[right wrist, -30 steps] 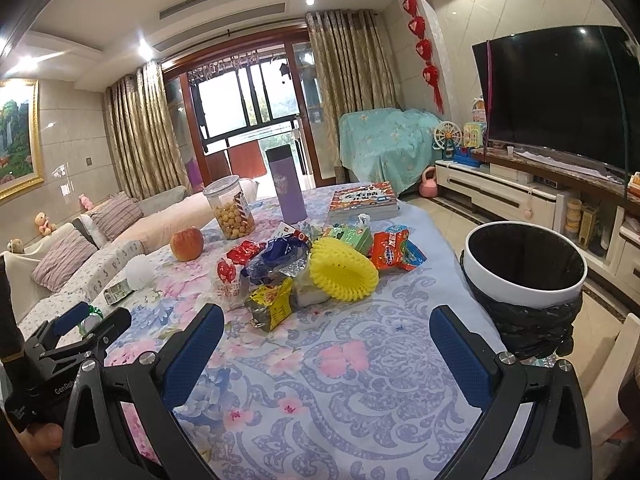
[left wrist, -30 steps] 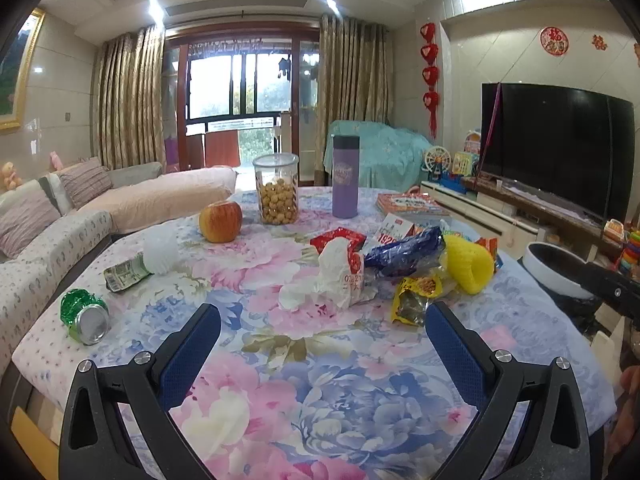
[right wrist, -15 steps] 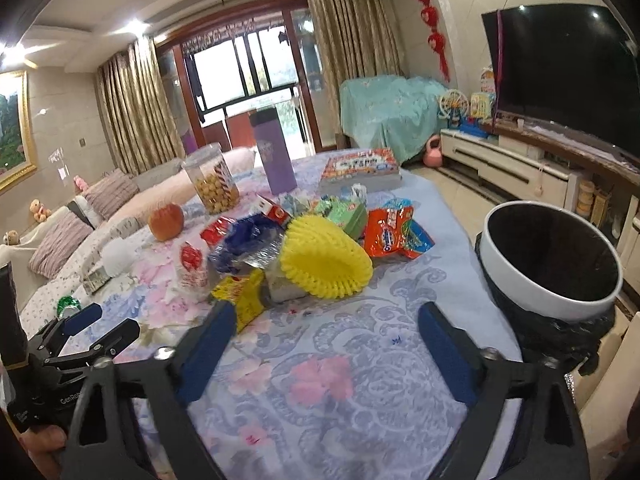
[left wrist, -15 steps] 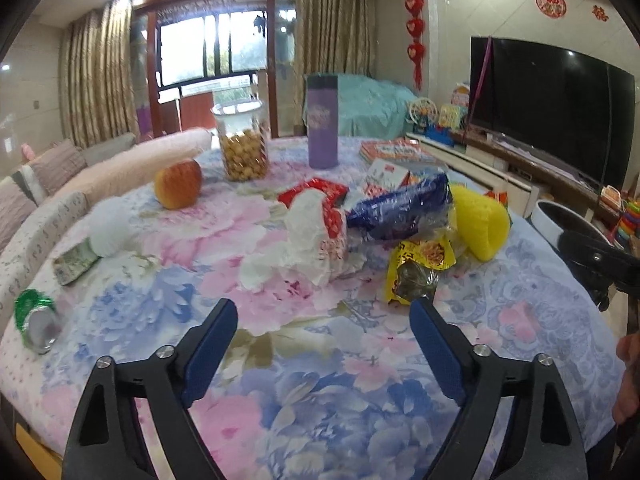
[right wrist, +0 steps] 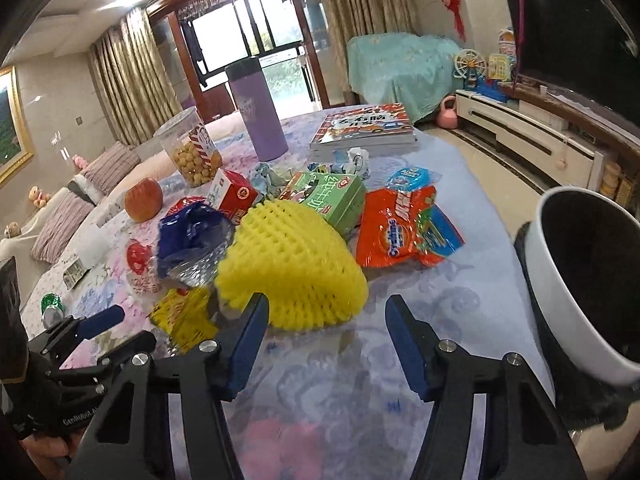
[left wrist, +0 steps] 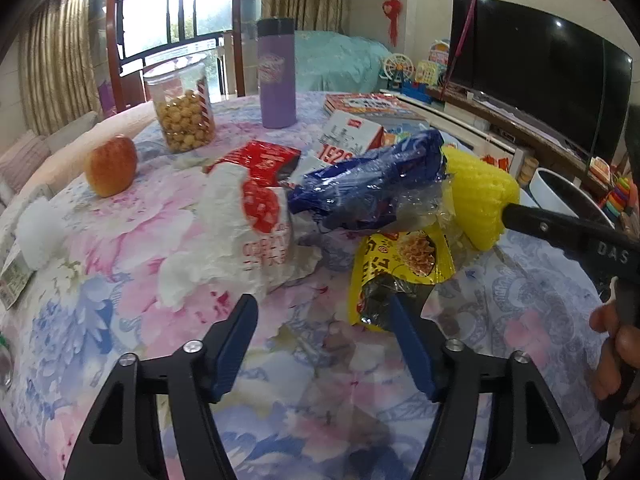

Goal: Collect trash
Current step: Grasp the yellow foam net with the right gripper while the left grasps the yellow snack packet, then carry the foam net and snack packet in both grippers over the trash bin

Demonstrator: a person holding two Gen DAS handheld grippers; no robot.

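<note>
- Left claw (left wrist: pixel 324 316): two black arms with triangular cut-outs, each ending in a flat blue pad; two silver screw heads on each arm.
- Right claw (right wrist: pixel 324 320): same build, with black arms, blue pads (right wrist: pixel 404 340) and paired silver screws.
- Markings: white letters "DAS" on the right claw's black body in the left view; white lettering beginning "GenRobot" on the left claw's body in the right view.
- Hand (left wrist: pixel 612 356): fingers around a black handle; no sleeve visible.

Trash sat clustered mid-tabletop: yellow foam fruit net (right wrist: pixel 294 268) on its side, crumpled blue wrapper (left wrist: pixel 372 188) touching it, yellow snack packet (left wrist: pixel 400 268) flat, orange snack bag (right wrist: pixel 400 228) beside it.
</note>
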